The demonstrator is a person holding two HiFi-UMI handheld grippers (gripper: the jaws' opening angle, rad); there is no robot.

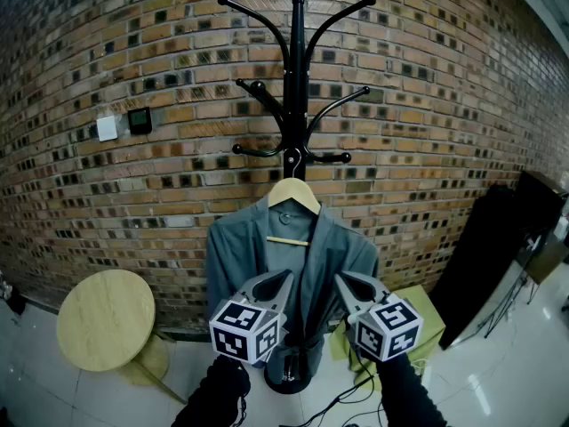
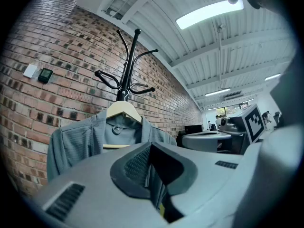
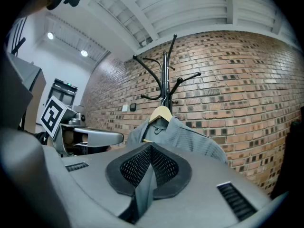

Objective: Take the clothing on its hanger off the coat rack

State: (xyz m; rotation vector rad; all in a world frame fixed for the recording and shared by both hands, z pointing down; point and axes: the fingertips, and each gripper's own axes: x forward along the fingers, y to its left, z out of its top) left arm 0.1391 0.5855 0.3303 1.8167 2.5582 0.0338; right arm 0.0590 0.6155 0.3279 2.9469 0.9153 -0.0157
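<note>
Fingers [image 2: 135, 167] of the left gripper [image 1: 285, 277]: closed tip to tip, seemingly, with shadow over the seam; nothing held. Then fingers [image 3: 164, 165] of the right gripper [image 3: 151, 147]: pressed shut, pads flat together, likewise empty. Both grippers level, side by side, aimed at the coat rack [image 1: 297, 78] and short of what hangs on it.

Far left of the coat rack, on the brick wall [image 1: 427, 105]: white switch plate [image 1: 107, 128], with small dark panel [image 1: 139, 120] just beside it on the rack's side. Lower down, also left of the rack and well apart from it: round wooden stool [image 1: 105, 318] on the white tiled floor [image 1: 53, 398].

At the coat rack itself: black pole upright against the wall, curved arms at three levels. Just under the lowest arms, wooden hanger [image 1: 293, 194] hooked on, close against the pole. On that hanger, grey jacket [image 1: 233, 256], open at the front, draped down both sides of the pole, hem near the rack's round base [image 1: 289, 376]. Left gripper before the jacket left of the pole, right gripper before the jacket right of the pole.

Right of the coat rack, low and behind the right gripper: yellow-green block [image 1: 431, 314]. Farther right again, near the wall: large black shape [image 1: 493, 256].
</note>
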